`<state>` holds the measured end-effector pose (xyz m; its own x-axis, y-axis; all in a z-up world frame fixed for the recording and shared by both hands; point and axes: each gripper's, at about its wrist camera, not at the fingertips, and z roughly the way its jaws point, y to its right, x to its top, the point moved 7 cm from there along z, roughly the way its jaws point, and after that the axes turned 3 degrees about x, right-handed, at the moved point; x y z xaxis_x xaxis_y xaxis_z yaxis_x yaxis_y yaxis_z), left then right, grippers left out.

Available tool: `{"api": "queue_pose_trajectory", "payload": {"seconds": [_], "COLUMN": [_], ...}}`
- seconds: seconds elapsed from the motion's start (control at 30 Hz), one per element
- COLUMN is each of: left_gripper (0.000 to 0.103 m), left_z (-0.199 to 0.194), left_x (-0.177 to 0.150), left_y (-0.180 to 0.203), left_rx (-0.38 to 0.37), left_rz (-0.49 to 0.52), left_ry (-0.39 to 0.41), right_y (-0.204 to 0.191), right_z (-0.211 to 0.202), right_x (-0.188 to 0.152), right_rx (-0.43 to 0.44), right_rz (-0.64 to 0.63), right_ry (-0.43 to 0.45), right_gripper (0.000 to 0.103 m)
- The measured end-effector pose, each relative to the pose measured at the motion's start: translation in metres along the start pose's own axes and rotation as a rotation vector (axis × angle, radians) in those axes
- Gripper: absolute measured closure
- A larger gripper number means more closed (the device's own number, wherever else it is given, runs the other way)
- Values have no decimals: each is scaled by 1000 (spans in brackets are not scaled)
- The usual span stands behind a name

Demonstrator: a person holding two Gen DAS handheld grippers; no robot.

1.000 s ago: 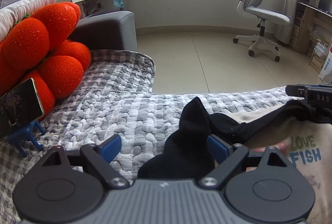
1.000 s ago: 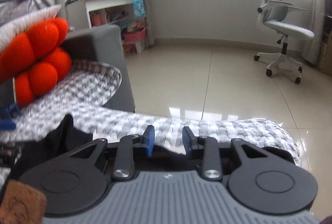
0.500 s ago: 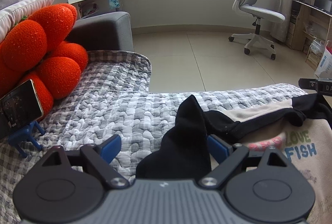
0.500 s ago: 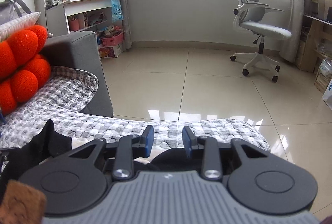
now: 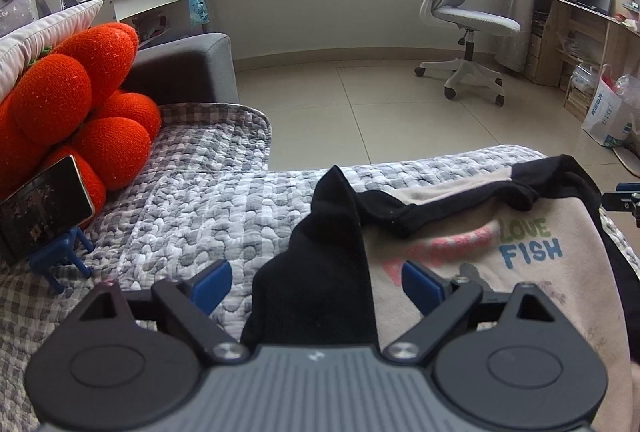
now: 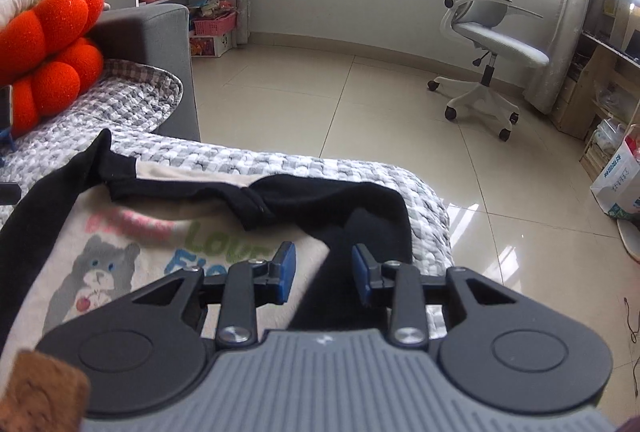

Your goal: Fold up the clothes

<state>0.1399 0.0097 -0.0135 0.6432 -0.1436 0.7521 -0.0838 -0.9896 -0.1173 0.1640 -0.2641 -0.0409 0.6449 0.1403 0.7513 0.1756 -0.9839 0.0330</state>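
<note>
1. Beige cotton T-shirt with black sleeves and collar (image 5: 460, 232) lies on the grey-and-white quilted cover (image 5: 192, 216) of a sofa, its printed front up; the words "LOVE FISH" and a grey cat picture show on the chest.
2. The left gripper (image 5: 316, 282) stands with its blue pads wide apart; a raised peak of the black left sleeve (image 5: 332, 272) sits between them, touching neither pad as far as the view shows.
3. The right gripper (image 6: 324, 274) has its blue pads partly drawn in, with a fold of the black right sleeve (image 6: 360, 216) in the gap; whether the pads press the cloth I cannot tell.
4. The tip of the right gripper shows at the right edge of the left wrist view, beside the shirt's shoulder.
5. An orange flower-shaped plush cushion (image 5: 68, 107) leans at the sofa's back, well apart from the shirt; a phone (image 5: 42, 207) on a small blue stand (image 5: 60, 260) rests against it.
6. The grey sofa armrest (image 5: 180, 67) rises behind the cushion; bare cover lies between the phone and the left sleeve.
7. Beyond the sofa edge lies a pale tiled floor (image 6: 320, 103); a white swivel office chair (image 6: 488, 43) stands near the window, and a white paper bag (image 6: 618, 183) sits at the far right.
</note>
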Motion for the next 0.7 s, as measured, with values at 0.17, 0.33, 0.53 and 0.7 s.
{"api": "queue_pose_trajectory", "payload": {"seconds": [0.17, 0.33, 0.53, 0.7], "left_gripper": [9, 9, 9, 9], "left_z": [-30, -53, -74, -73], "left_x": [-35, -82, -121, -138], "left_y": [8, 19, 34, 39], "left_rx": [-35, -57, -103, -10], "left_rz": [28, 120, 192, 302], "left_ry": [-30, -86, -105, -93], "right_y": [-1, -23, -38, -47], "right_z": [-18, -41, -63, -77], "right_x": [-21, -50, -89, -99], "right_rx": [69, 113, 123, 143], "right_rz": [-7, -118, -207, -216], "right_ry": [-48, -84, -142, -138], "right_gripper": [68, 67, 67, 67]}}
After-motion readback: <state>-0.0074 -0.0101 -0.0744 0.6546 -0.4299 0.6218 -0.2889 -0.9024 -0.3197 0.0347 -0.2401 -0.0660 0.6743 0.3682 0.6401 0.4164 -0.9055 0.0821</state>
